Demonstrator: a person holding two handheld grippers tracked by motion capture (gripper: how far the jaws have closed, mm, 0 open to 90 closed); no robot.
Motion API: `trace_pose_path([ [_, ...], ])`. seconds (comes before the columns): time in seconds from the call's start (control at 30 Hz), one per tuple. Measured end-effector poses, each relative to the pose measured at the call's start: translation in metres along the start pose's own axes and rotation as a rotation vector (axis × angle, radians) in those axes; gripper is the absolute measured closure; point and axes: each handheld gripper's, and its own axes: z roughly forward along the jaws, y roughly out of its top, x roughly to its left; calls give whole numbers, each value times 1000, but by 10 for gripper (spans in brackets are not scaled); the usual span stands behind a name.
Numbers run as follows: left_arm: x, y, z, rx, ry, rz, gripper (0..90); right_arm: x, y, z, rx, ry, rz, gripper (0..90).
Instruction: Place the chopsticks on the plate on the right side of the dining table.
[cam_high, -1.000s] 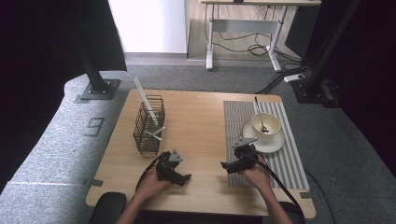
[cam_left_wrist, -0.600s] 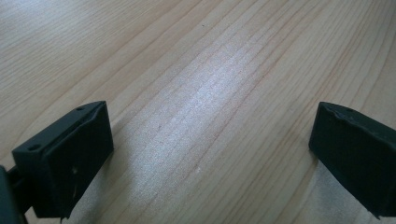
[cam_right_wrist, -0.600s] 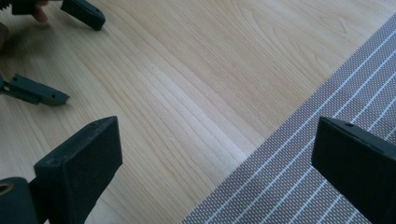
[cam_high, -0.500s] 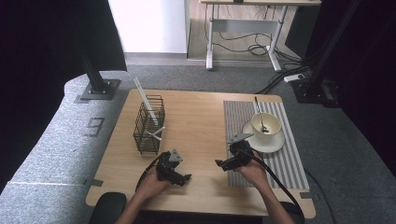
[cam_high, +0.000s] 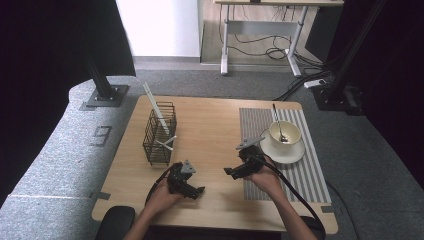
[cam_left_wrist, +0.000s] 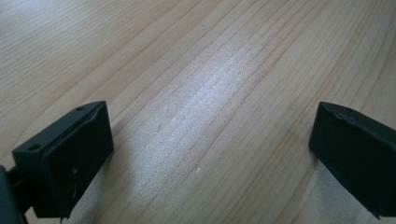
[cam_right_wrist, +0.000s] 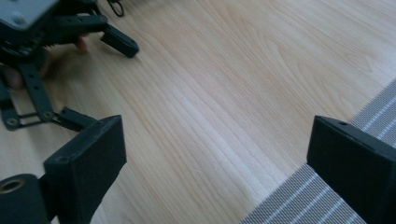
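A person sits at the bottom of the high view, both forearms reaching up onto a light wooden tabletop (cam_high: 210, 125). The left tool (cam_high: 192, 189) sits in the lower middle of the frame, low over bare wood, with a grey three-cornered plate on top. In the left gripper view its two black jaws stand wide apart at the lower left and lower right, with nothing but wood grain between them.

The right tool (cam_high: 231, 171) is just right of centre, well apart from the left one and pointing toward it. In the right gripper view its jaws are also spread wide and hold nothing; they hover over wood, with the edge of a grey striped placemat (cam_right_wrist: 299, 200) at the lower right and the left tool (cam_right_wrist: 93, 35) at the upper left.

In the high view the placemat (cam_high: 310, 175) covers the right side of the tabletop. On it, just beside the right hand (cam_high: 265, 177), a cream cup (cam_high: 285, 132) stands on a saucer (cam_high: 292, 152), with a spoon (cam_high: 277, 120) leaning in the cup.

At centre left stands a black wire basket (cam_high: 160, 134), near the left tool, holding white straws (cam_high: 155, 105), one rising above the rim toward the upper left.
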Motion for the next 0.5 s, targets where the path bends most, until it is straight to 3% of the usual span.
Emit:
trace_pose_path([
  [0.3, 0, 0, 0, 1, 1, 0, 0, 5, 18, -1, -15, 41, 6, 62],
  [0.5, 0, 0, 0, 2, 1, 0, 0, 9, 32, -2, -16, 45, -18, 61],
])
